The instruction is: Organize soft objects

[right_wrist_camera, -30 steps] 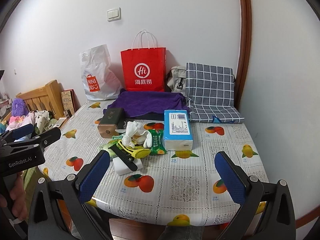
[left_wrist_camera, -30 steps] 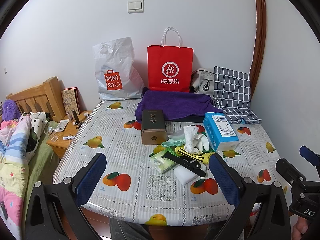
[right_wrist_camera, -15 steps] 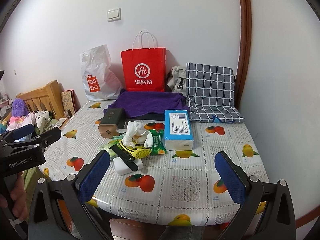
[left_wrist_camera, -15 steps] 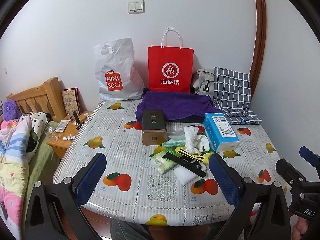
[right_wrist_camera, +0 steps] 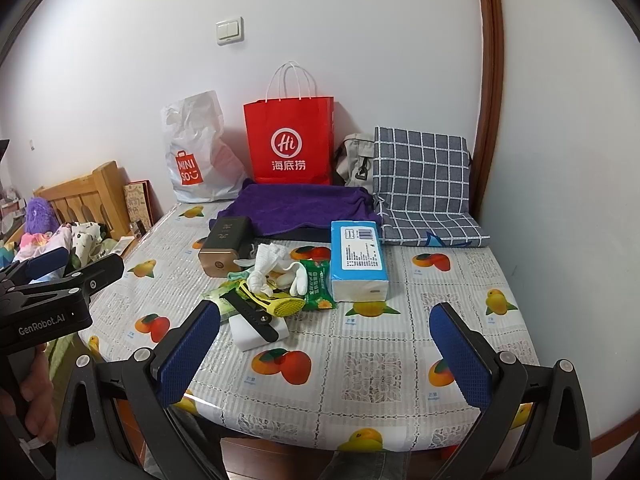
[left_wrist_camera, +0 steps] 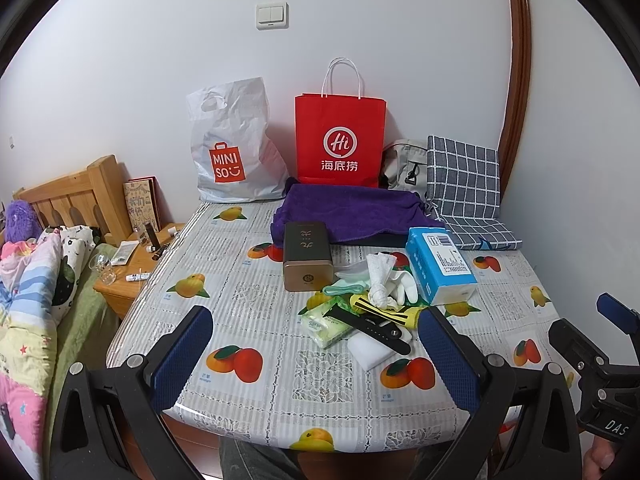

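Note:
A heap of small things lies mid-table: a white rag, a white glove, a green tissue pack, a green snack packet, a white sponge block under a black strap, and a blue tissue pack. A purple towel lies behind. My left gripper and right gripper are open and empty at the table's near edge, short of the heap.
A bronze tin box stands left of the heap. A red paper bag, a white Miniso bag and a grey checked cushion line the back wall. A bed and nightstand are left of the table.

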The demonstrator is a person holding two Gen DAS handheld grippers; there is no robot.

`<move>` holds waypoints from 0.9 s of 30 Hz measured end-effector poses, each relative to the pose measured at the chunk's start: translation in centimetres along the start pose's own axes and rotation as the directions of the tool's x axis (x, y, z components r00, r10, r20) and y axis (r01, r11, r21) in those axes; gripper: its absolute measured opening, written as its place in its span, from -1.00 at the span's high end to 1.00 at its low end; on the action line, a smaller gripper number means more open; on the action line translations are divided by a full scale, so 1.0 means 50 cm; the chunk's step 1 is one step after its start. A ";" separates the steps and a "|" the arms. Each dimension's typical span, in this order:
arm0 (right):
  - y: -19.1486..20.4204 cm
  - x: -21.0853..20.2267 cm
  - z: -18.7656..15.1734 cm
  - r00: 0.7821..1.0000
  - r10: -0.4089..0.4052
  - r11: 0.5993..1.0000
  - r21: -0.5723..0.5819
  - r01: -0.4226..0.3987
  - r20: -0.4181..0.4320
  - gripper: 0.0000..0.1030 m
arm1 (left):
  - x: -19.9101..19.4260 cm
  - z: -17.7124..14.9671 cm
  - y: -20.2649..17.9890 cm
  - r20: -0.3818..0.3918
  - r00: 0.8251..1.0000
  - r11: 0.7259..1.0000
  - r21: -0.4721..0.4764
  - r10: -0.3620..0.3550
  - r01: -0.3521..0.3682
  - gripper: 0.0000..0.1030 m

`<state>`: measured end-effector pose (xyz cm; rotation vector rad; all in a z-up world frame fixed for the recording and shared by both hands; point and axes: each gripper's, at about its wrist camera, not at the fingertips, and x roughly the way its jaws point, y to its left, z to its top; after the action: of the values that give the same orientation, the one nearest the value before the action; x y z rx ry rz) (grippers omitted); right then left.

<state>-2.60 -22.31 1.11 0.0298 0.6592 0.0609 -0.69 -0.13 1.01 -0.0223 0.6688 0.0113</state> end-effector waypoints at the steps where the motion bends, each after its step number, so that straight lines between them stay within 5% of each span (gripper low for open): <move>1: 0.001 0.000 -0.001 1.000 0.000 1.000 -0.001 0.000 0.000 -1.00 | -0.001 0.001 0.001 0.000 1.000 1.000 0.000 -0.001 0.001 -1.00; 14: 0.004 0.017 -0.009 1.000 0.021 1.000 -0.005 -0.021 0.000 -1.00 | 0.013 0.007 0.013 -0.017 1.000 1.000 -0.008 0.001 -0.001 -1.00; 27: -0.002 0.128 -0.046 0.996 0.026 1.000 0.005 -0.026 -0.091 -1.00 | 0.160 -0.047 0.056 -0.132 0.991 0.999 -0.030 0.017 -0.021 -0.99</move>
<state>1.02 -21.97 -4.62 0.0392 0.7499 0.0863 4.07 2.65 -5.83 -0.0477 0.8008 0.0390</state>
